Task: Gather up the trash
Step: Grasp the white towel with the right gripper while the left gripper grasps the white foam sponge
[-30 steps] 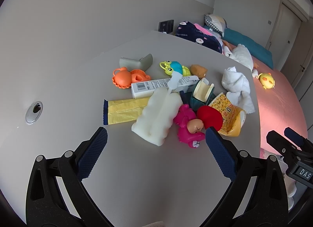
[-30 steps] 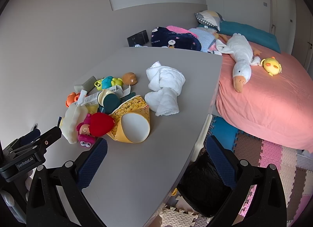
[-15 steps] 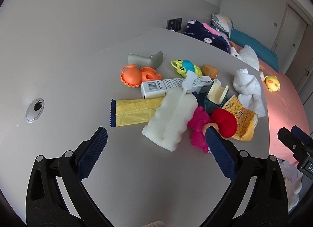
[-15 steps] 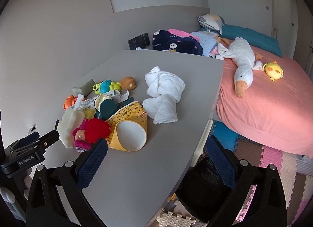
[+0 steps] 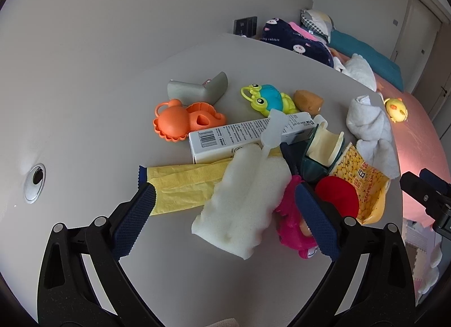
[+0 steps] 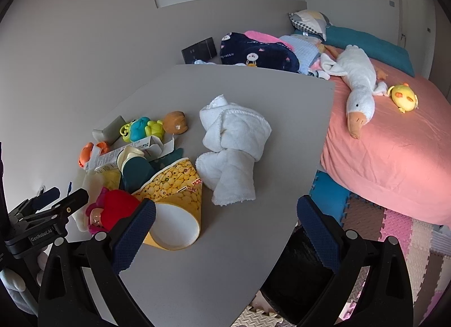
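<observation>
Both tongs are standing open and gripping nothing: the left gripper (image 5: 222,211) is hovering at the white foam block (image 5: 245,200), the right gripper (image 6: 225,231) by the popcorn cup (image 6: 174,203). Trash is lying mixed with toys on the grey table (image 5: 197,284): a yellow wrapper (image 5: 180,186) and a white carton (image 5: 239,135). Judging by look, the foam is light and compressible; gripping across its narrow sides appears best.

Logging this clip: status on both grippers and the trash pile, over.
Left gripper open over white foam piece. Right gripper open, empty, near popcorn cup. Nothing collected; doll pressed against the foam.
</observation>
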`<state>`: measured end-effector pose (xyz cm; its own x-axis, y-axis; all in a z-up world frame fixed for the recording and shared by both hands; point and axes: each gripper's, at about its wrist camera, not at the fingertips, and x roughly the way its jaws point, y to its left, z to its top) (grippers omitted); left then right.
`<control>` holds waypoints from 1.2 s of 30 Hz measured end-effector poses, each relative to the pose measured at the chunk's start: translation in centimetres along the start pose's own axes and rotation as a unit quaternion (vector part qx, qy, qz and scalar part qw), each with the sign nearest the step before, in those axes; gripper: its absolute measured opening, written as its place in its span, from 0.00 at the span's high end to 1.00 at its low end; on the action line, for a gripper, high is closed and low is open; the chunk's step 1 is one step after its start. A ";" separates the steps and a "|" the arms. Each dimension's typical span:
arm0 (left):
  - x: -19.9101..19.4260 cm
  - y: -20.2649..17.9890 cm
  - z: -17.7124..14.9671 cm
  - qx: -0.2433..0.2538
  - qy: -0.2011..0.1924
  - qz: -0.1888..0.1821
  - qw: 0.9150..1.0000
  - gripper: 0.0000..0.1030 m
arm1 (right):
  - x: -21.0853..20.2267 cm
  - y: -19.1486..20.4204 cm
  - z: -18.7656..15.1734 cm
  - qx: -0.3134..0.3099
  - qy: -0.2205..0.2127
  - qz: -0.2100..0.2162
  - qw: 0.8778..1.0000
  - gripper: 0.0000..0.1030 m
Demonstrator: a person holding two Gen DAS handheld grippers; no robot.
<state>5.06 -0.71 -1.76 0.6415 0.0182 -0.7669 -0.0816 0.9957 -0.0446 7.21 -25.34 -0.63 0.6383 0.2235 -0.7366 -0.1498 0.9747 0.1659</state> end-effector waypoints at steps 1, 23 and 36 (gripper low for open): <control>0.3 0.0 0.1 0.003 0.003 0.004 1.000 0.09 | 0.4 -0.1 0.3 0.001 0.002 0.001 1.000 0.02; 2.5 1.4 0.3 -0.019 0.017 -0.019 0.999 0.54 | 5.5 -1.9 1.7 0.016 0.027 0.015 0.999 0.91; -1.3 1.6 0.6 -0.034 -0.032 -0.001 0.999 0.75 | 0.5 -2.2 2.5 0.017 -0.024 0.014 0.999 0.94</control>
<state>4.52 0.92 -0.42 0.6890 0.0241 -0.7243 -0.1310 0.9871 -0.0918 9.80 -27.36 0.29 0.6697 0.2504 -0.6991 -0.1433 0.9673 0.2091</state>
